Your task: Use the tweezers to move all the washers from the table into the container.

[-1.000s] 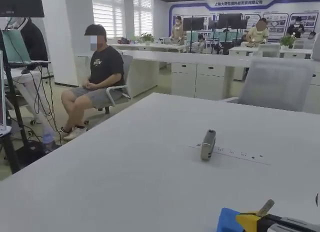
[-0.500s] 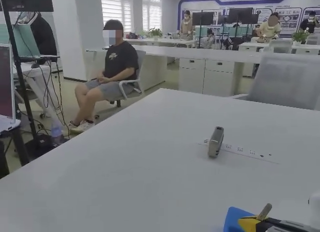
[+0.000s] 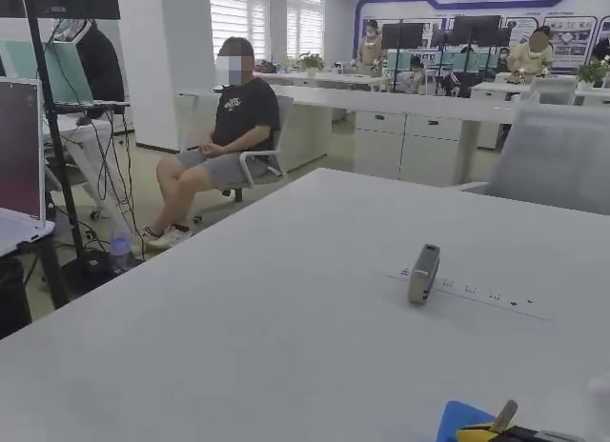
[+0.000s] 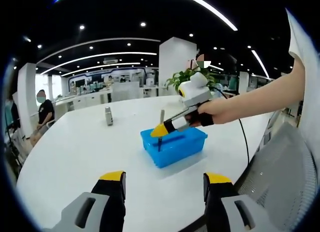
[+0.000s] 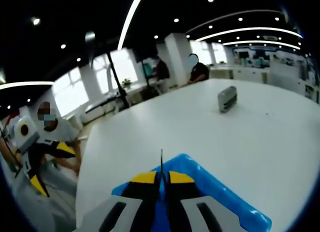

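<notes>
You have two grippers, one pair of tweezers and one blue container in play. Nearest you, your left gripper [image 4: 165, 178] has its yellow-tipped fingers [image 4: 114, 176] spread wide over the near edge of the bench [image 3: 238, 347]. Your right gripper [image 5: 161, 178] has its fingers pinched tight on the tweezers [image 5: 161, 163]. The tweezers point down into the blue container [image 4: 175, 147], which stands on the bench just ahead, and your hand [image 4: 220, 112] holds that gripper tilted over it. You cannot tell whether the tweezer tips touch the container floor, and the washers are too small or too hidden to make out. Further out, one grey device [image 3: 423, 272] stands beside the outlet strip [image 3: 481, 294] set into the bench. Beyond the bench one person [image 3: 233, 118] sits on a chair, and several more are at the far desks.

Since a second ago the head camera has swung. The seated person and the device now sit further right in the picture, yet the device keeps its place by the strip. In the head view the bottom edge cuts off the container and right gripper, and less of them shows than before.
</notes>
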Available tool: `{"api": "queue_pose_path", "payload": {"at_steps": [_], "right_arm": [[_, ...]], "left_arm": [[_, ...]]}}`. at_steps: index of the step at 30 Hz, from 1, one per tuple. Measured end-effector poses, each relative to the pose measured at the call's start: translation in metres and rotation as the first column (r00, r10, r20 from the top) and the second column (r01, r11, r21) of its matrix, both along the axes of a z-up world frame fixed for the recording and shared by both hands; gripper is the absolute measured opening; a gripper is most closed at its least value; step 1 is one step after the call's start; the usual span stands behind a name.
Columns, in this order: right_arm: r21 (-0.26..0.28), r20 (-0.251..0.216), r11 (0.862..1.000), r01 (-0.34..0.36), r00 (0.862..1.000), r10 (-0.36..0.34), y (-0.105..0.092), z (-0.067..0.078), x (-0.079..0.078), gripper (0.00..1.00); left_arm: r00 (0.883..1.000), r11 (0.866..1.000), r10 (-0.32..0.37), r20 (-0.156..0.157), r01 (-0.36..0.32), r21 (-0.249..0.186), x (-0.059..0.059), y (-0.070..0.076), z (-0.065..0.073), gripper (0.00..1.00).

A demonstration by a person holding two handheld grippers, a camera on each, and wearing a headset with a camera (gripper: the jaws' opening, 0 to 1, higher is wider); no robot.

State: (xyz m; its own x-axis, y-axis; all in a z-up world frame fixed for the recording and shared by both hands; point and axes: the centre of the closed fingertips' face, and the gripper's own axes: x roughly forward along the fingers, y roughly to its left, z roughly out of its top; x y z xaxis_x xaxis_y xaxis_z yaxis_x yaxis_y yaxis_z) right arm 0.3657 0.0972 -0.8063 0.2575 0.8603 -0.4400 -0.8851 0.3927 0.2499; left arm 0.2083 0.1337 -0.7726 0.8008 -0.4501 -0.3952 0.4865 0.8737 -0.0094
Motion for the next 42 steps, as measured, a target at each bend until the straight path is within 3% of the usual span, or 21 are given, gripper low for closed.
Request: {"api": "queue_pose_path", "payload": {"at_steps": [8, 14, 23, 27, 30, 33, 37, 41, 42], "right_arm": [[-0.037, 0.048, 0.999, -0.037, 0.998, 0.039, 0.001, 0.001, -0.001, 0.04], [-0.004, 0.073, 1.0, -0.024, 0.997, 0.024, -0.006, 0.017, 0.0, 0.04], [0.054, 0.085, 0.998, -0.037, 0.996, 0.032, -0.011, 0.046, -0.028, 0.04], [0.068, 0.099, 0.996, -0.055, 0.994, 0.048, -0.015, 0.057, -0.042, 0.04], [0.063, 0.107, 0.995, -0.075, 0.992, 0.068, -0.02, 0.061, -0.054, 0.04], [0.061, 0.109, 0.993, -0.101, 0.99, 0.094, -0.026, 0.065, -0.067, 0.04], [0.042, 0.111, 0.99, -0.136, 0.985, 0.13, -0.034, 0.064, -0.08, 0.04], [0.009, 0.098, 0.984, -0.176, 0.98, 0.174, -0.042, 0.055, -0.094, 0.04], [-0.014, 0.096, 0.98, -0.197, 0.976, 0.198, -0.045, 0.05, -0.1, 0.04]], "left_arm": [[1.0, 1.0, -0.004, -0.008, 0.004, 0.003, -0.001, 0.0, -0.002, 0.62], [1.0, 1.0, -0.007, -0.007, 0.007, 0.002, -0.001, -0.001, -0.001, 0.62], [1.0, 1.0, -0.005, -0.006, 0.005, 0.004, -0.001, 0.0, -0.001, 0.61], [0.999, 0.999, -0.036, -0.03, 0.036, 0.006, -0.004, -0.005, -0.004, 0.58], [0.995, 0.998, -0.064, -0.075, 0.064, -0.003, -0.009, -0.008, -0.008, 0.53], [0.985, 0.992, -0.127, -0.118, 0.129, 0.014, -0.017, -0.013, -0.013, 0.49], [0.961, 0.973, -0.222, -0.165, 0.23, 0.034, -0.024, -0.022, -0.012, 0.37], [0.929, 0.942, -0.317, -0.189, 0.332, 0.048, -0.025, -0.036, -0.002, 0.32], [0.917, 0.93, -0.35, -0.193, 0.365, 0.051, -0.023, -0.041, 0.003, 0.3]]}}
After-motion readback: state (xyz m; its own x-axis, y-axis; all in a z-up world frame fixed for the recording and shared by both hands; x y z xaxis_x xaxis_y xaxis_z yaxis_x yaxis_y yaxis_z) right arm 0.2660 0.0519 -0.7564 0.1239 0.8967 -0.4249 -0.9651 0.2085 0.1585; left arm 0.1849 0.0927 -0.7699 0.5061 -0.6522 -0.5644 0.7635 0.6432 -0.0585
